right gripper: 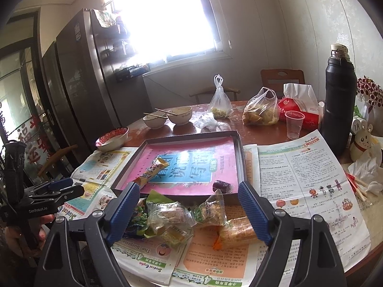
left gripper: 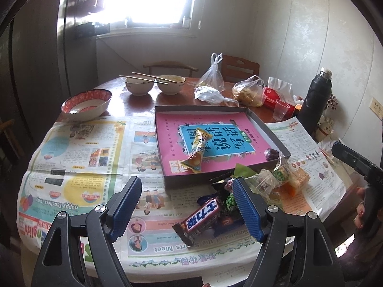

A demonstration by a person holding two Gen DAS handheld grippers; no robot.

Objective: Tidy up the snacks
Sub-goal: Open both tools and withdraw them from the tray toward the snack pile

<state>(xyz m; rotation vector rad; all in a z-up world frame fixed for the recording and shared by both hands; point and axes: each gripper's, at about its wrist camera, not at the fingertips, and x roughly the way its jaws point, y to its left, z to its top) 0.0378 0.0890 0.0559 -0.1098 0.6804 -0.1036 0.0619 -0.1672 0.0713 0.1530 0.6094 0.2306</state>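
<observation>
A shallow dark box (left gripper: 265, 129) (right gripper: 240, 153) lined with a pink book holds a yellow snack stick (left gripper: 197, 149) (right gripper: 153, 171) and a small purple candy (left gripper: 271, 154) (right gripper: 222, 186). In front of it lies a pile of wrapped snacks (left gripper: 280, 179) (right gripper: 182, 217) on newspaper, with a Snickers bar (left gripper: 199, 218) nearest me. My left gripper (left gripper: 186, 198) is open and empty above the Snickers bar. My right gripper (right gripper: 189, 203) is open and empty above the clear-wrapped snacks.
Bowls with chopsticks (left gripper: 153, 83) (right gripper: 167, 117), a red-rimmed bowl (left gripper: 87, 104), plastic bags (left gripper: 249, 91) (right gripper: 261, 110), a plastic cup (right gripper: 294, 124), a tissue pack (right gripper: 300, 110) and a black thermos (left gripper: 316, 98) (right gripper: 338, 100) stand at the table's back. Newspaper (left gripper: 79, 157) covers the front.
</observation>
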